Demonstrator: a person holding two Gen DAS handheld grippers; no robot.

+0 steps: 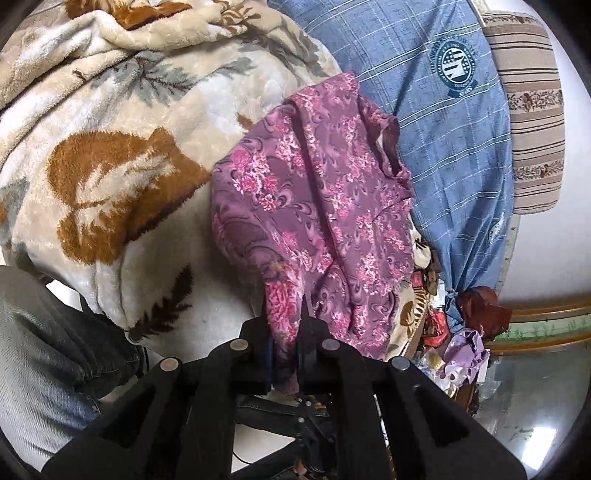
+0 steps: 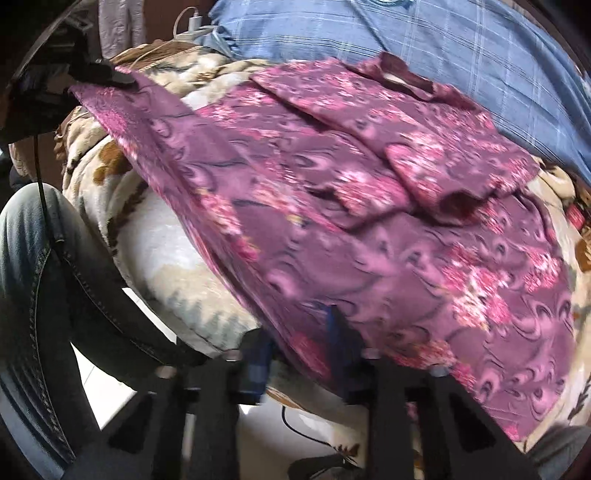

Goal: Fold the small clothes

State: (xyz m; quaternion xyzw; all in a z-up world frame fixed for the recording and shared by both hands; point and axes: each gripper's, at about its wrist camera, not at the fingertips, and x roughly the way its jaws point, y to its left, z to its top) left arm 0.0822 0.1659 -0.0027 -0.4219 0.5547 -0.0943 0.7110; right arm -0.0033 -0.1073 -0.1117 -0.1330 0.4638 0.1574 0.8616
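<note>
**On the plush blanket: one purple blouse, two grippers**

On the cream floral blanket (image 1: 122,155) lies a single purple floral blouse (image 1: 314,206), spread partly over the fleece and reaching toward the blue checked sheet (image 1: 436,122) beyond it. The left gripper (image 1: 284,314) is clamped on the near hem of the blouse, a fold of cloth pinched tight between its two fingers and hanging down between them.

The left wrist view alone shows a striped pillow (image 1: 532,110) at the far right, a round printed emblem (image 1: 456,70) on the sheet, a knotted corner of the sheet, and a heap of small crumpled cloths, one lilac (image 1: 465,354), one dark red (image 1: 484,310). A denim-clad leg (image 1: 40,350) sits at the lower left.

The right wrist view, blurred, shows more of the blouse (image 2: 369,221): one sleeve (image 2: 454,166) is folded in across the body, and the collar (image 2: 399,74) points toward the sheet (image 2: 406,37). The right gripper (image 2: 301,332) has its two fingers apart, with the blouse's lower edge lying between and over them; whether they touch the cloth I cannot tell. Only here is the left gripper seen from outside (image 2: 99,72), gripping the far corner of the hem at the upper left. A white charger and cable (image 2: 194,22) lie at the top, and the person's jeans (image 2: 44,295) fill the left side above the blanket (image 2: 166,251).

Counted: one blouse, one blanket, one sheet, one pillow, two grippers.
</note>
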